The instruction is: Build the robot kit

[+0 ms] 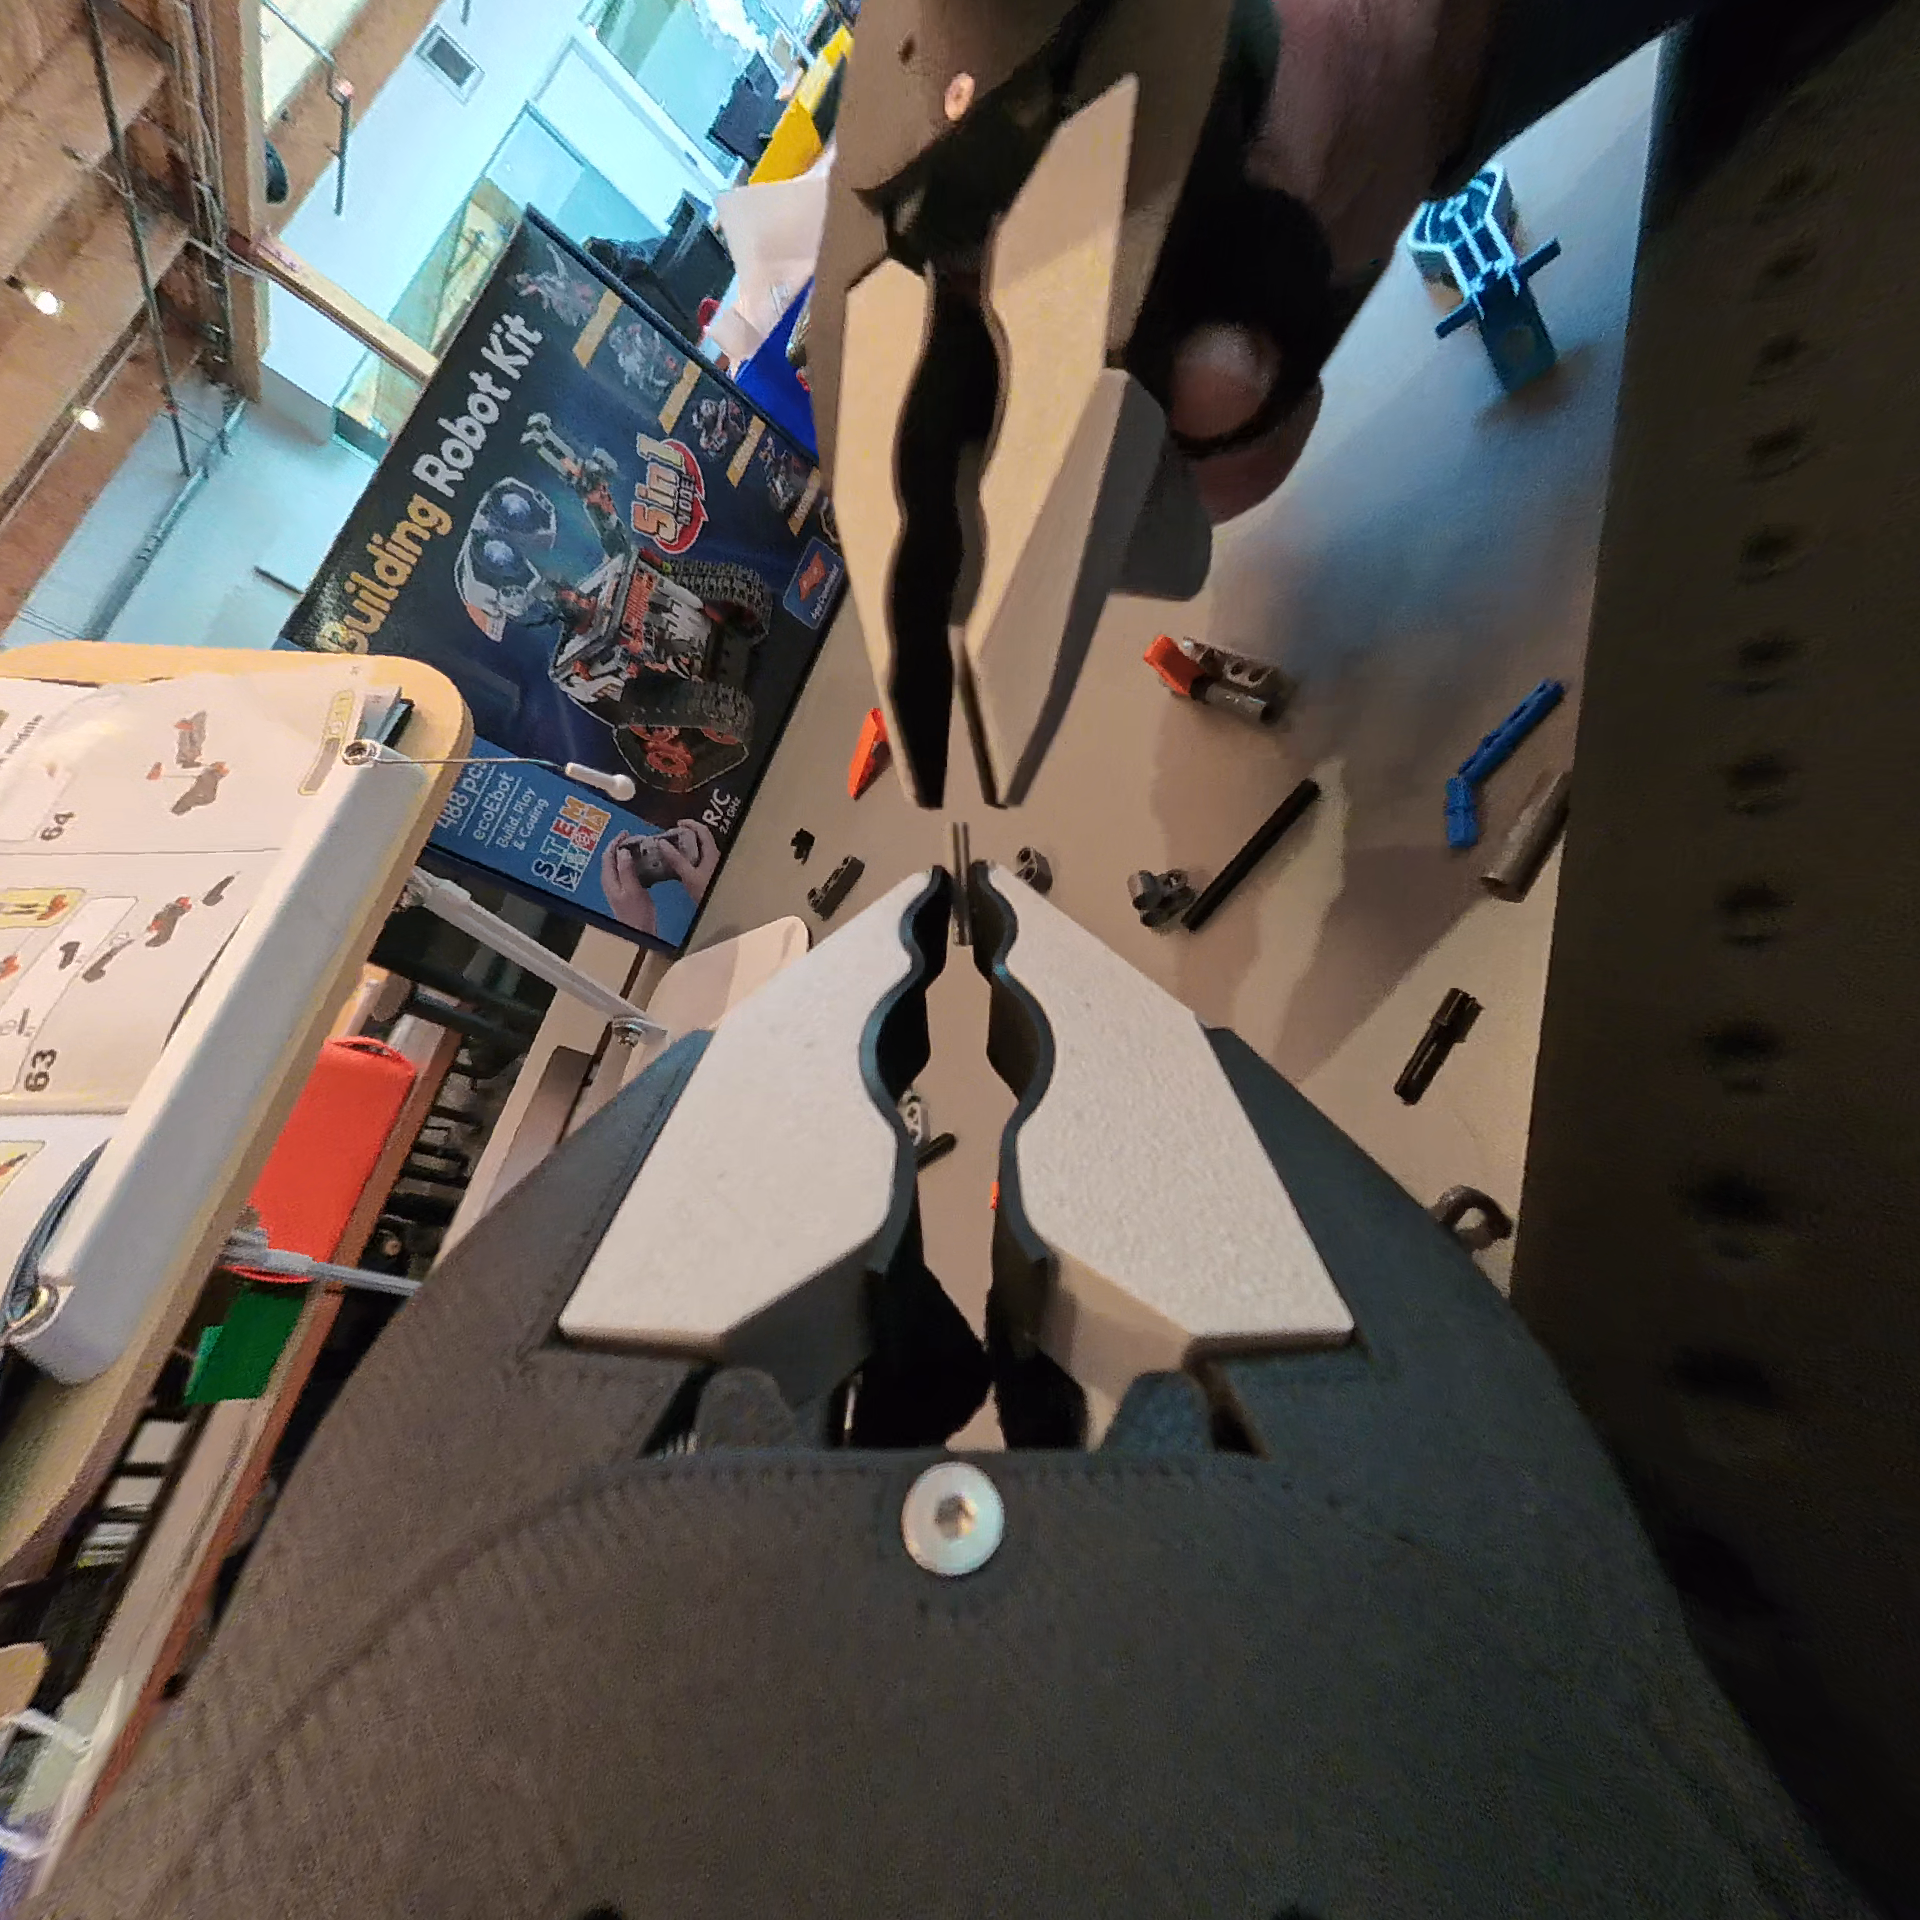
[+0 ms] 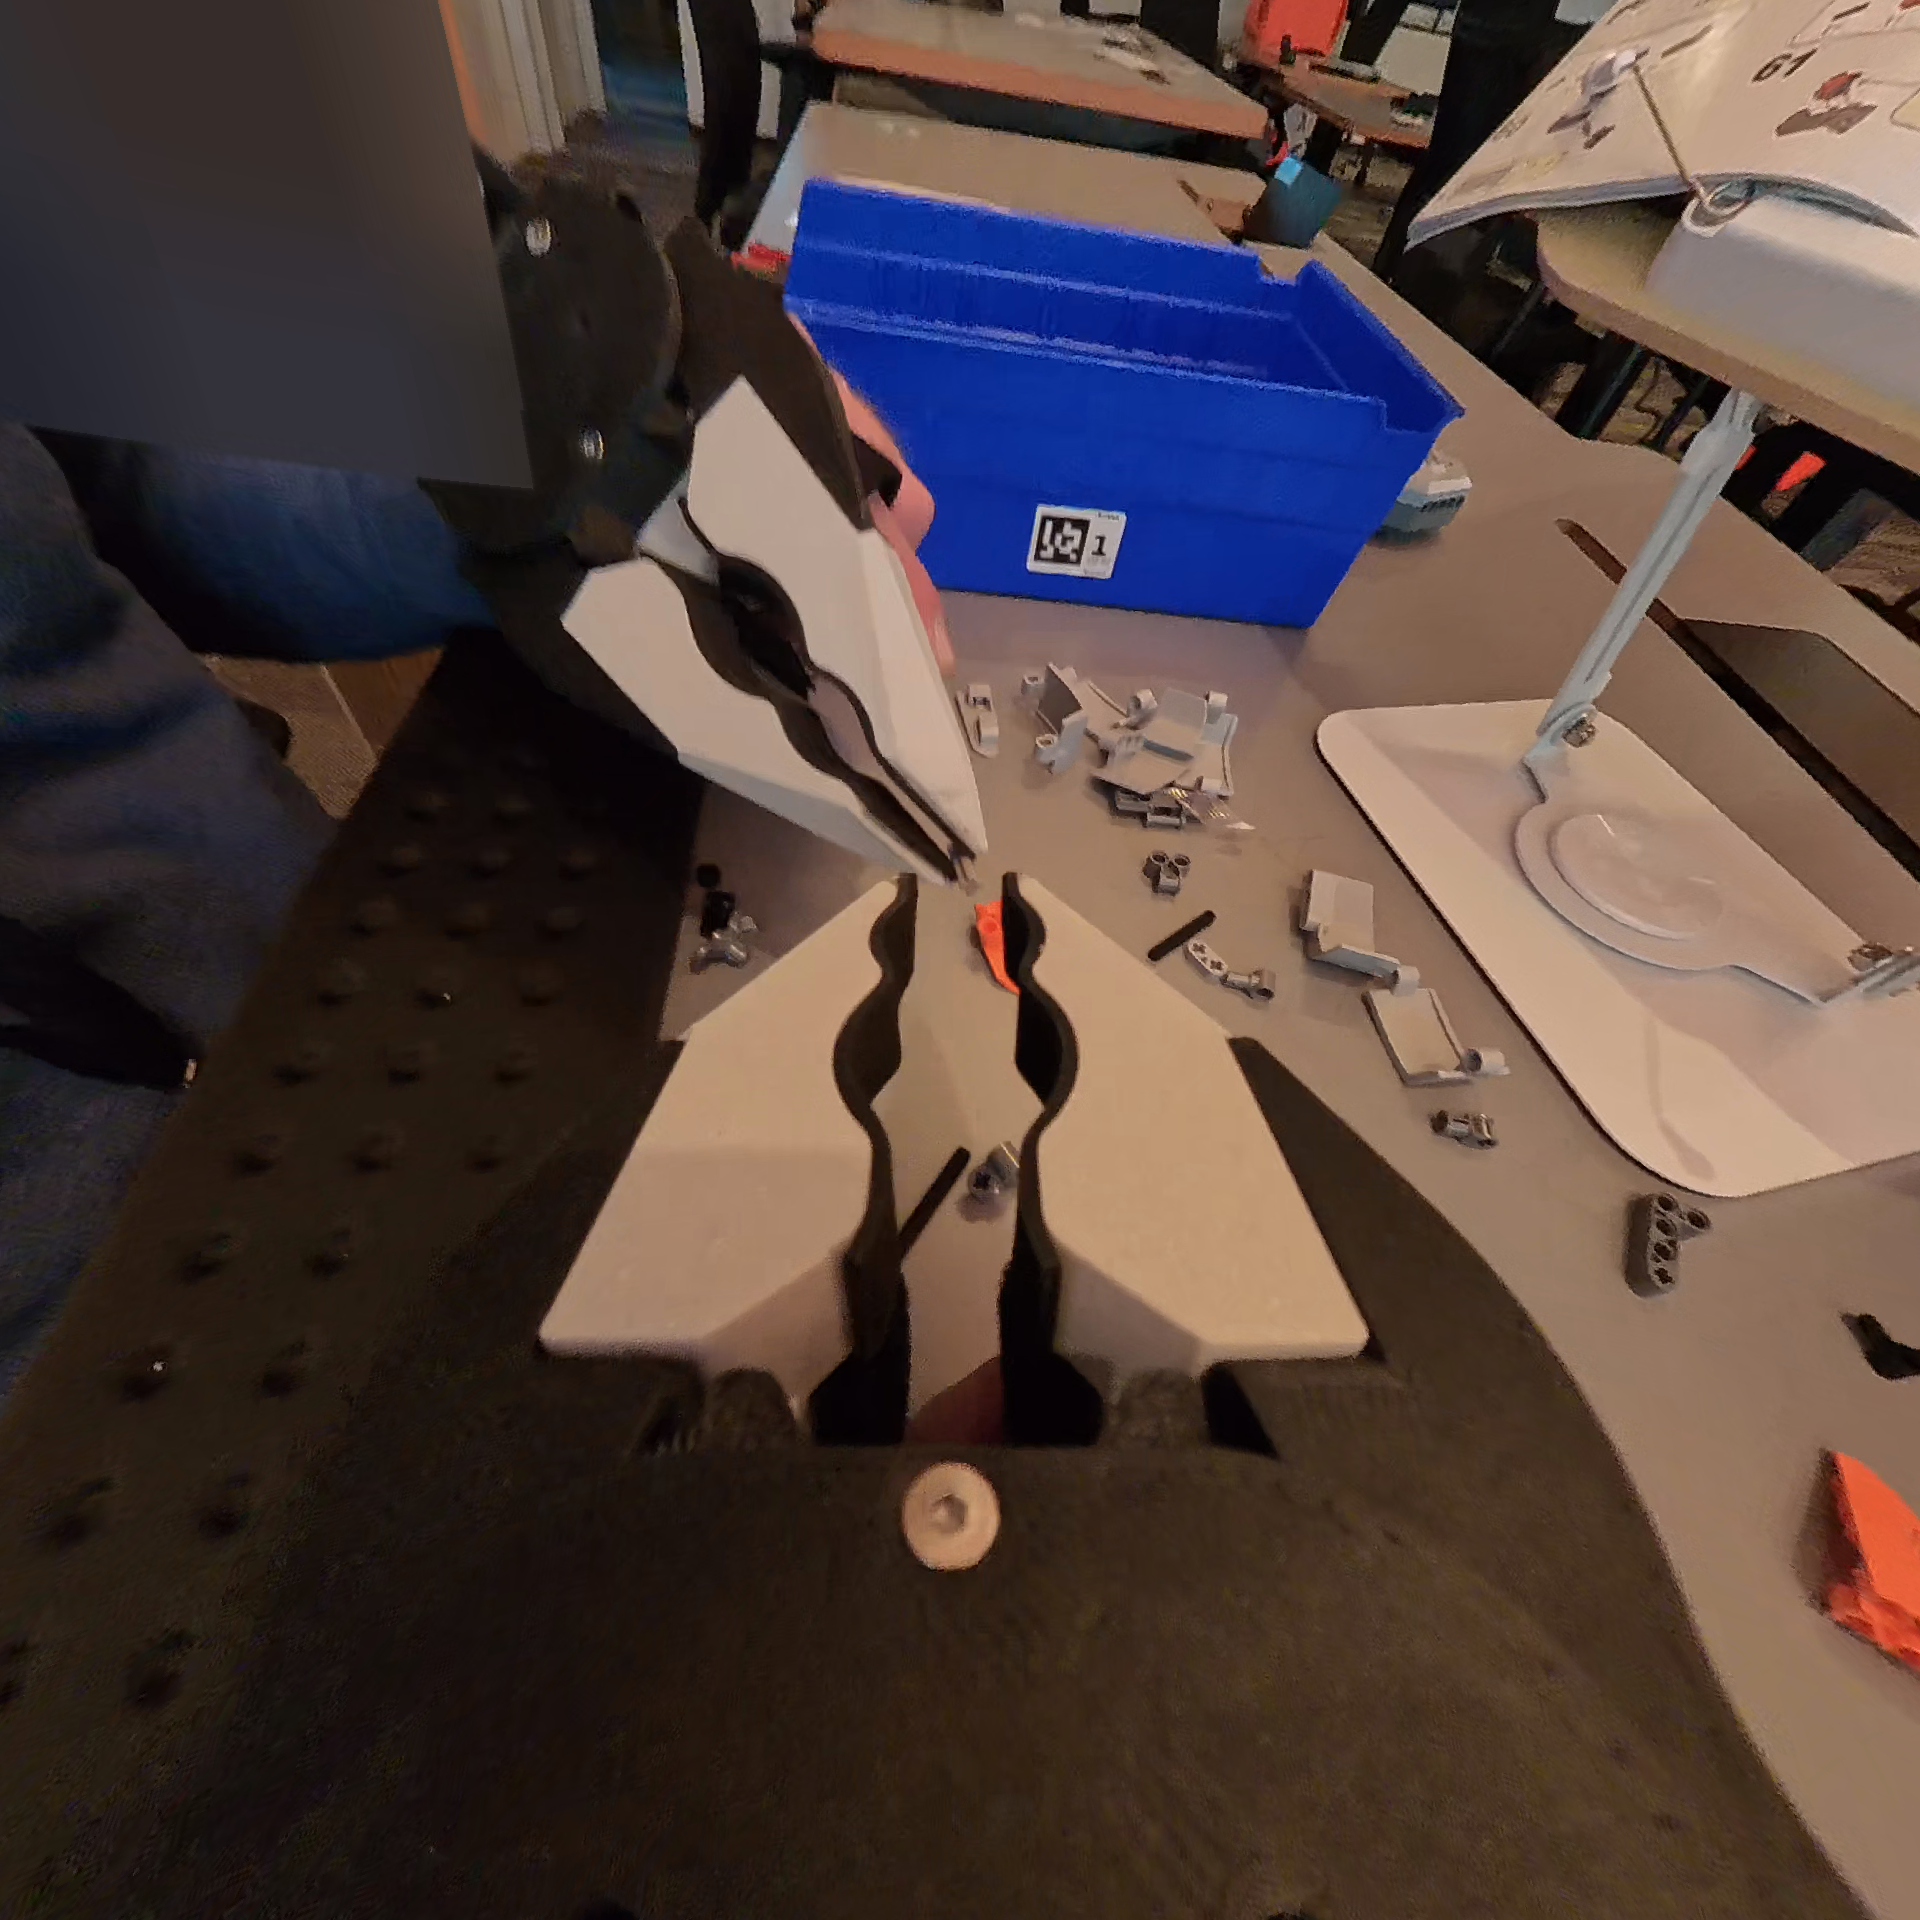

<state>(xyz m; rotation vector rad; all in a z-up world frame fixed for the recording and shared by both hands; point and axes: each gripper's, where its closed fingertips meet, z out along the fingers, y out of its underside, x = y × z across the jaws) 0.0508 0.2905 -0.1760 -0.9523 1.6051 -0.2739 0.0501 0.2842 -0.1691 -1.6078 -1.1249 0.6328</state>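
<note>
My left gripper (image 1: 964, 883) is shut on a thin dark part (image 1: 961, 854) that sticks out a little past its fingertips. In the left wrist view my right gripper (image 1: 961, 800) comes down from above, tip to tip with the left, just short of the part. In the right wrist view my right gripper (image 2: 958, 883) is open with a narrow gap and holds nothing. The left gripper (image 2: 961, 862) comes in there from the upper left, its closed tips right at that gap. Both hover above the grey table (image 2: 1351, 644). An orange wedge piece (image 2: 992, 940) lies below the tips.
A blue bin (image 2: 1122, 416) stands behind. Grey parts (image 2: 1143, 748) lie in a pile, a black axle (image 1: 1252, 852) and blue pieces (image 1: 1496, 769) nearby. A black studded board (image 2: 416, 935) lies left, a white booklet stand (image 2: 1558, 935) right, a kit box (image 1: 582, 582) upright. The tips of both grippers are at nearly the same place. From the left gripper's tips to the black axle (image 1: 1252, 852) is close to 9 cm. Look for it in the right wrist view (image 2: 918, 1233) too.
</note>
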